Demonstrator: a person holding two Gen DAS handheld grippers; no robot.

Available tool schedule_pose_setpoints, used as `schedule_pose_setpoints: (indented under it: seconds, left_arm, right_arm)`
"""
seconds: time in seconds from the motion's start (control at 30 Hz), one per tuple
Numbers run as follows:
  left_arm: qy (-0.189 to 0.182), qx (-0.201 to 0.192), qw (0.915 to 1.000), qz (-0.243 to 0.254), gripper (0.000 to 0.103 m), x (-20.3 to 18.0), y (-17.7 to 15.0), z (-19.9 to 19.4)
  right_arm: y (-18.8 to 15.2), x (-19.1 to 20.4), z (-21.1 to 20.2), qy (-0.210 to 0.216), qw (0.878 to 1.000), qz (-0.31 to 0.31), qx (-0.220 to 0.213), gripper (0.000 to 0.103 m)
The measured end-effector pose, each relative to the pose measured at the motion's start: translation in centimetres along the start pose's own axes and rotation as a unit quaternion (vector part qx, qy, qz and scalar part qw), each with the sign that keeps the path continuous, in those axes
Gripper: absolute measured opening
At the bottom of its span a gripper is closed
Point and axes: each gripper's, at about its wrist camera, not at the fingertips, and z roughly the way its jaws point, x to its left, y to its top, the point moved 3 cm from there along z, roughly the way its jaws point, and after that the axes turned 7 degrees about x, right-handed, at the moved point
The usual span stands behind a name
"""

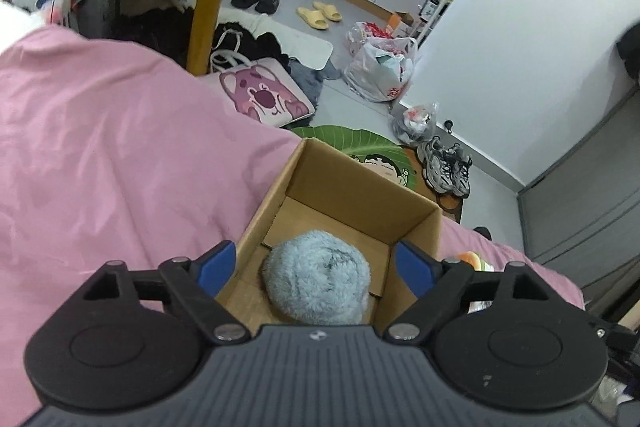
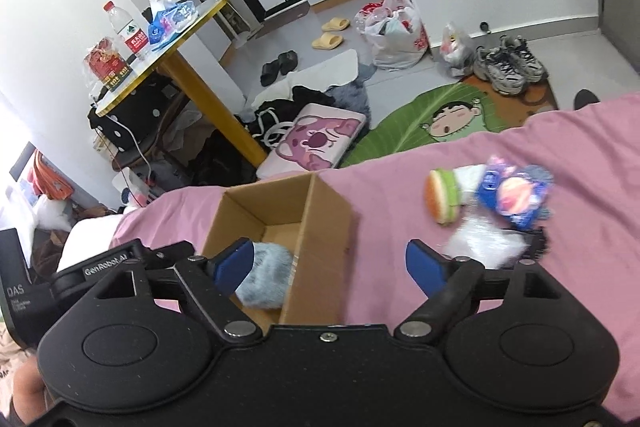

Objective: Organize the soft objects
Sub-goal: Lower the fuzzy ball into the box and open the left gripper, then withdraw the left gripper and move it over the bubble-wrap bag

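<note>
Pink bed (image 2: 440,287) carries cardboard box (image 1: 352,187); fluffy blue ball (image 1: 316,277) already inside. Burger plush (image 2: 444,195) and packets (image 2: 508,195) remain outside. Left tongs (image 1: 316,265) and right tongs (image 2: 328,265) both spread, empty.

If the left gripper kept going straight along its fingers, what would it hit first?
Most likely the fluffy pale-blue round soft object lying in the open brown cardboard box on the pink bedcover. The open left gripper points right at it; depth is hard to judge.
</note>
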Motion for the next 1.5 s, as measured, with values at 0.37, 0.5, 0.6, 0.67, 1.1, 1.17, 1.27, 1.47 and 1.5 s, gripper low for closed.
schedule_pose_setpoints:
  seconds: [0.37,0.5,0.6,0.67,1.1,1.17,1.27,1.47,1.5]
  left_arm:
    - [-0.004,-0.008,0.9982,0.059,0.094,-5.2,-1.3,-3.5]
    - [-0.001,-0.02,0.9961,0.086,0.094,-7.1,-2.1,-4.9]
    - [0.0,-0.015,0.9953,0.095,0.094,-8.3,-2.7,-5.2]
    - [0.0,-0.014,0.9944,0.105,0.095,-9.2,-3.1,-5.5]
    - [-0.026,-0.041,0.9895,0.136,0.103,-14.1,-5.2,-7.2]
    - [-0.027,-0.043,0.9891,0.138,0.103,-14.7,-5.5,-7.1]
    - [-0.029,-0.042,0.9881,0.145,0.103,-15.7,-5.9,-6.7]
    - [-0.03,-0.04,0.9875,0.15,0.103,-17.3,-6.8,-5.8]
    - [-0.026,-0.04,0.9871,0.153,0.103,-17.5,-7.0,-5.6]
  right_arm:
    - [-1.1,-3.1,-5.2,-0.003,0.999,-0.008,-0.042,0.095]
    - [-1.4,-4.2,-6.7,-0.002,0.998,-0.008,-0.056,0.098]
    - [-1.7,-4.9,-7.6,-0.013,0.998,-0.009,-0.06,0.098]
    - [-1.8,-5.6,-8.3,-0.024,0.997,-0.002,-0.067,0.098]
    - [-3.2,-10.1,-9.9,-0.015,0.995,0.035,-0.095,0.103]
    - [-3.3,-10.7,-10.0,-0.014,0.994,0.039,-0.097,0.103]
    - [-3.4,-11.3,-10.1,-0.01,0.994,0.04,-0.098,0.103]
    - [-3.3,-13.4,-9.8,0.024,0.992,0.084,-0.094,0.103]
    - [-3.3,-13.7,-9.8,0.027,0.991,0.089,-0.093,0.103]
